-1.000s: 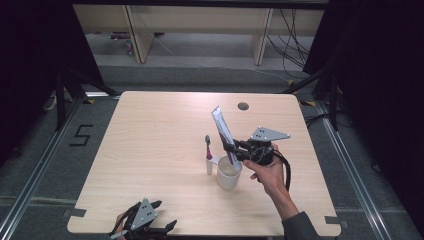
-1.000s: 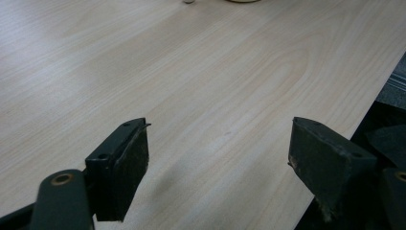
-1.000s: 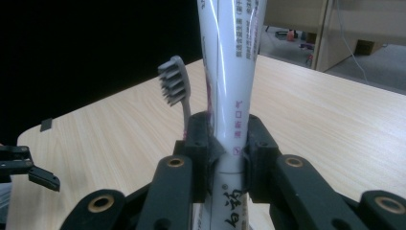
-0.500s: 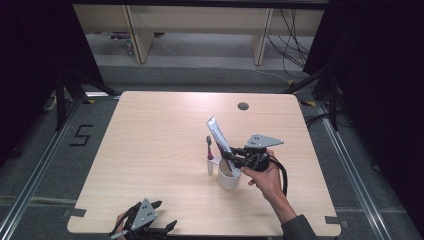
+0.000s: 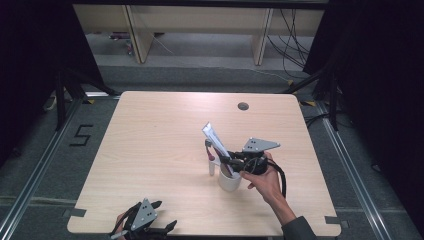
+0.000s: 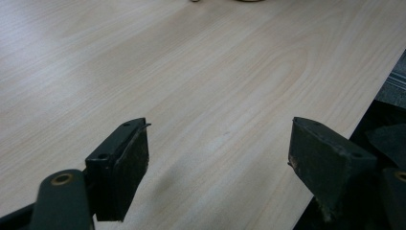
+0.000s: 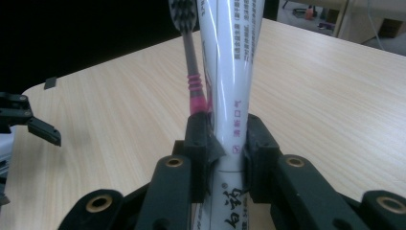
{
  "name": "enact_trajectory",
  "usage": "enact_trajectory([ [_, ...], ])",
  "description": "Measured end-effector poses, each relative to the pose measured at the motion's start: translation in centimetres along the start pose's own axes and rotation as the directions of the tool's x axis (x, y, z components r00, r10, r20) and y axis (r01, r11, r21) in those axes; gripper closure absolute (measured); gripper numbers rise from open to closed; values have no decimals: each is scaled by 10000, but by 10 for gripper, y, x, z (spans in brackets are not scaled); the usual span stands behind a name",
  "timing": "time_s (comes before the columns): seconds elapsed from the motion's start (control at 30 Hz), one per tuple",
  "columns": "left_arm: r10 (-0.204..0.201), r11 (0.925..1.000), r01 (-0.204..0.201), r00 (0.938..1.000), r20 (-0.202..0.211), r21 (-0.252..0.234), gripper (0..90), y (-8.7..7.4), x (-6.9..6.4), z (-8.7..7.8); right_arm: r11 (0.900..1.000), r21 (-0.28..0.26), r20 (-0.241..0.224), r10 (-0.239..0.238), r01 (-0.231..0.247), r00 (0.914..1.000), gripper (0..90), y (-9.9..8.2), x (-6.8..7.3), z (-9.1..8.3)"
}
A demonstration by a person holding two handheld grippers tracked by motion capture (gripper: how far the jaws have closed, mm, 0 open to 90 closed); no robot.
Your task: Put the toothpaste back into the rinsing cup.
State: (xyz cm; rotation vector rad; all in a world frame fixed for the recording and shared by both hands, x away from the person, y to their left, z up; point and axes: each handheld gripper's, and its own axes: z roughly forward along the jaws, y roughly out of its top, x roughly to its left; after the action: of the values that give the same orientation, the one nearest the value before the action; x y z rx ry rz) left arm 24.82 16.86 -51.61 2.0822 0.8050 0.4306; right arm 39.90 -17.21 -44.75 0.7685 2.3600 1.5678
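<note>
Since a second ago, the right tongs point(image 5: 231, 163) have carried the toothpaste tube point(image 5: 216, 141) lower, its bottom now inside the white cup point(image 5: 229, 181) at five o'clock of bench point(image 5: 150, 150) centre. Clenched on it, they should unclench only once it rests. Left tongs point(image 6: 218, 163), released, idle at seven o'clock.

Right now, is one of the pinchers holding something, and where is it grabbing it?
The right gripper squeezes the white toothpaste tube around its lower body, above the white cup. The left gripper is open, holding nothing.
</note>
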Motion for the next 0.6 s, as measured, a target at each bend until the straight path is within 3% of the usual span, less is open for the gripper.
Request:
enact_trajectory([
  [0.07, -177, 9997, 177, 9998, 4, -190, 212, 0, -1, 2, 9998, -19, 64, -222, 222, 9997, 745, 0, 0, -1],
  [0.17, 23, 10000, -23, 10000, -11, -15, 212, 0, 0, 0, 9999, 69, -34, -138, 138, 9999, 723, 1, 1, -5],
  [0.2, -114, 9999, 114, 9999, -9, -87, 212, 0, -1, 1, 9998, 199, -126, -67, 70, 9999, 722, 2, 2, -6],
  [0.23, -110, 9999, 110, 9999, 2, -124, 213, 0, -1, 1, 9991, 186, -107, -379, 381, 9992, 727, 2, 1, -7],
  [0.3, -109, 9999, 109, 9999, -3, -119, 214, 0, -1, 1, 9984, 238, 49, -521, 520, 9986, 740, 2, 2, -9],
  [0.37, -140, 9998, 140, 9999, -6, -173, 213, -1, -1, 2, 9982, 444, -100, -392, 396, 9992, 744, 2, 3, -11],
  [0.47, -2, 10000, 2, 10000, -1, -26, 213, 0, 0, 1, 9981, 417, 99, -461, 457, 9989, 749, 2, 5, -12],
  [0.53, -200, 9996, 200, 9998, 10, -218, 213, -1, -1, 2, 9975, 550, 80, -440, 435, 9990, 750, 2, 7, -13],
  [0.6, 124, 9998, -123, 9999, -76, 148, 213, 0, 1, 0, 9966, 375, 310, -751, 739, 9967, 751, 2, 8, -12],
])
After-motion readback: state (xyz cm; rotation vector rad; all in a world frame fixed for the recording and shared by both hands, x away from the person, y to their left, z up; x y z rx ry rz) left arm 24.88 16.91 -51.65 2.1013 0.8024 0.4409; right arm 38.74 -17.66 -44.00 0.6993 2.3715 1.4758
